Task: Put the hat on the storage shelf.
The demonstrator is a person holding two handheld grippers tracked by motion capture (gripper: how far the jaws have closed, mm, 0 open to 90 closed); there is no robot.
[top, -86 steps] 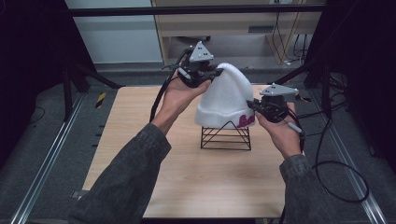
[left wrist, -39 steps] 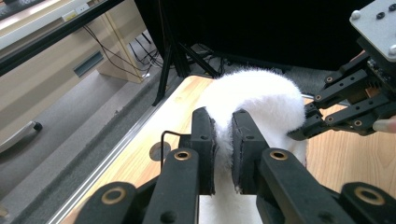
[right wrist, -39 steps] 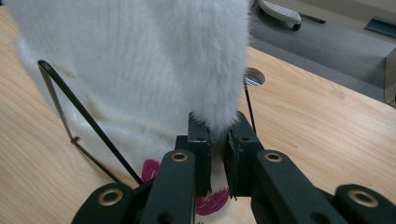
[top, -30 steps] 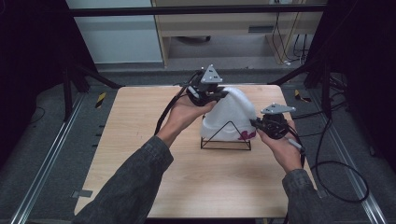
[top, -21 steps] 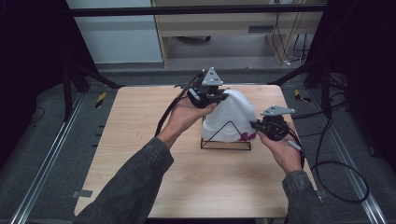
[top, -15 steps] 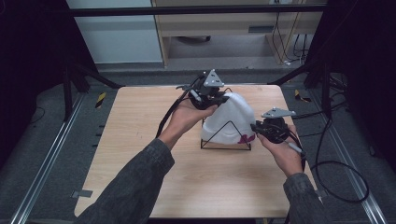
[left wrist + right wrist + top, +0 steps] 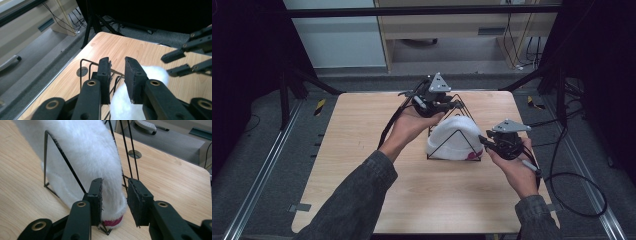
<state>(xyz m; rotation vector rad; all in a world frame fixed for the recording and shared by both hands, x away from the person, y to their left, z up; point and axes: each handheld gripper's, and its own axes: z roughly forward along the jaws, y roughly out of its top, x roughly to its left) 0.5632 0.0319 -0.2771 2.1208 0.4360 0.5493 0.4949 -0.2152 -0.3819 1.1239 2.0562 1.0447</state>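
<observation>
White fleece is the item under work: a soft white hat (image 7: 455,138) with a pink band at its hem, sitting at the centre of the high view on a black wire stand (image 7: 472,131) on the wooden table (image 7: 362,150). The stand's top bar stands bare above and behind the hat, towards the upper middle of the frame, with wires running across the hat's front, so I cannot tell how far the hat sits over or inside the frame.

My left gripper (image 7: 117,72) is at the top of the stand. Its jaws are parted, with the top bar just beyond them and fleece below; nothing is grasped. My right gripper (image 7: 114,197) is at the hat's lower right hem. Its jaws are released too, set on either side of the fleece edge near the pink band (image 7: 113,222) but not clenched on it.

I judge the step in hand to be taking a grip on the hat at the stand. The next move calls for closing the right jaws on fabric alone, clear of the wire (image 7: 65,160) beside them, with the left steadying the frame or taking the crown.

No other container is present; the stand carries nothing else.
</observation>
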